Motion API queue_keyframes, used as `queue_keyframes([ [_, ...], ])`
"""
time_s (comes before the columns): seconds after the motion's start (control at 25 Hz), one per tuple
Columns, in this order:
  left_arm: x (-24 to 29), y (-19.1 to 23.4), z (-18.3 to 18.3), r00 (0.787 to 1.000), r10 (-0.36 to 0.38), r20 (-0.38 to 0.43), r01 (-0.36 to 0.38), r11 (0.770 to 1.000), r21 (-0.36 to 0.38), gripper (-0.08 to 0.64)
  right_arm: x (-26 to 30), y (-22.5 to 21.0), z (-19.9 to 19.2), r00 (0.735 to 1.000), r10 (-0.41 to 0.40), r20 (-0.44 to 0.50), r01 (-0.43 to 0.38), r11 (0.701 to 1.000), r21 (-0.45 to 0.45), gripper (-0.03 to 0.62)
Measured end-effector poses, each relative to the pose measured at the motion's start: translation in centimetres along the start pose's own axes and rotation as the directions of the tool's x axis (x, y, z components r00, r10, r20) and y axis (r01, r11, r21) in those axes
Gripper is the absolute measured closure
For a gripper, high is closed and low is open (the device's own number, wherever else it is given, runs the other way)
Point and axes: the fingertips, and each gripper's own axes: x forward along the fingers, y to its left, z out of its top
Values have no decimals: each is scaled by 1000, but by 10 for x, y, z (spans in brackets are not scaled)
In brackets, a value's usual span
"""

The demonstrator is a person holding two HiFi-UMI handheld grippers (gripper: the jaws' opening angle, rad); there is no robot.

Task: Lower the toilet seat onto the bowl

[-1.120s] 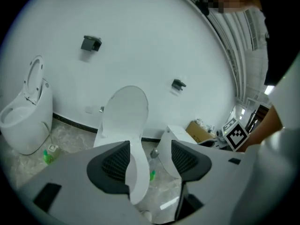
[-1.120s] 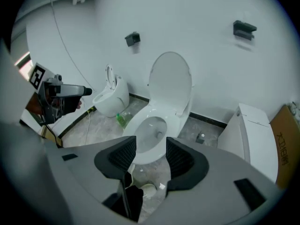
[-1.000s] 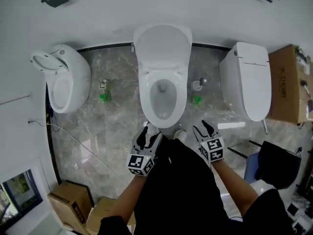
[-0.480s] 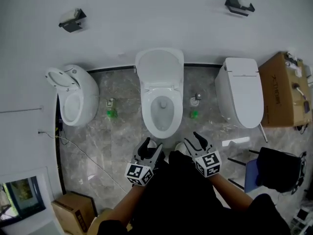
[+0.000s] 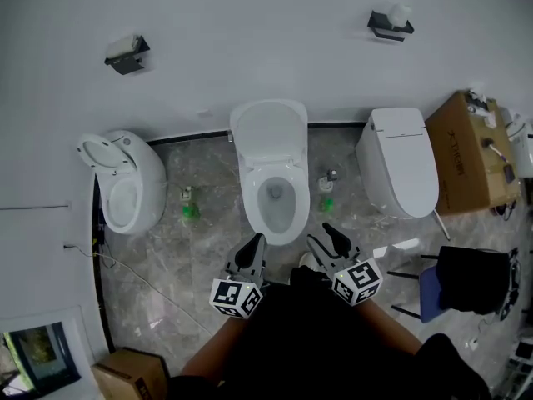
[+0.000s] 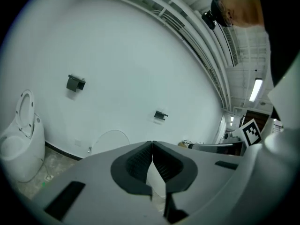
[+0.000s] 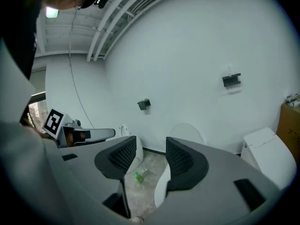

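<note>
The middle toilet's bowl (image 5: pixel 276 197) stands open straight ahead on the marble floor. Its white cover (image 5: pixel 267 130) is raised against the wall. I cannot tell whether the seat ring is up with it. Both grippers hang short of the bowl's front rim, touching nothing. My left gripper (image 5: pixel 257 242) is shut; its jaws have just been closing, with nothing between them (image 6: pixel 152 146). My right gripper (image 5: pixel 323 236) stands open and empty (image 7: pixel 151 156). The raised cover (image 6: pixel 112 139) (image 7: pixel 187 131) shows beyond both sets of jaws.
A rounded toilet (image 5: pixel 121 186) with its seat up stands at the left. A toilet with a closed lid (image 5: pixel 400 169) is at the right, beside a cardboard box (image 5: pixel 466 152). Green bottles (image 5: pixel 191 211) (image 5: pixel 326 202) flank the middle bowl. A black chair (image 5: pixel 470 277) is at the right.
Both grippers have risen and the view has pulled back, so the toilets look smaller. The left jaws went from open to shut. The right jaws stay open.
</note>
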Motion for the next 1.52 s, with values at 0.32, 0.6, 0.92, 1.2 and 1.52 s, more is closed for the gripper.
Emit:
queue_keyframes([
  [0.32, -65, 32, 57, 999, -32, 42, 27, 993, 116, 541, 23, 91, 42, 994, 61, 92, -57, 997, -43, 446],
  [0.6, -95, 63, 74, 996, -25, 87, 12, 989, 147, 541, 25, 120, 61, 987, -28, 156, 38, 997, -65, 524],
  [0.92, -116, 86, 81, 996, -24, 89, 8, 985, 173, 541, 26, 126, 54, 982, -98, 162, 127, 975, -180, 541],
  [1.2, -134, 101, 76, 997, -26, 66, 12, 979, 202, 541, 27, 138, 38, 984, -117, 137, 139, 978, -158, 541],
  [1.52, -150, 117, 68, 996, 5, 89, -18, 988, 153, 543, 32, 142, 36, 981, -140, 137, 155, 982, -110, 548],
])
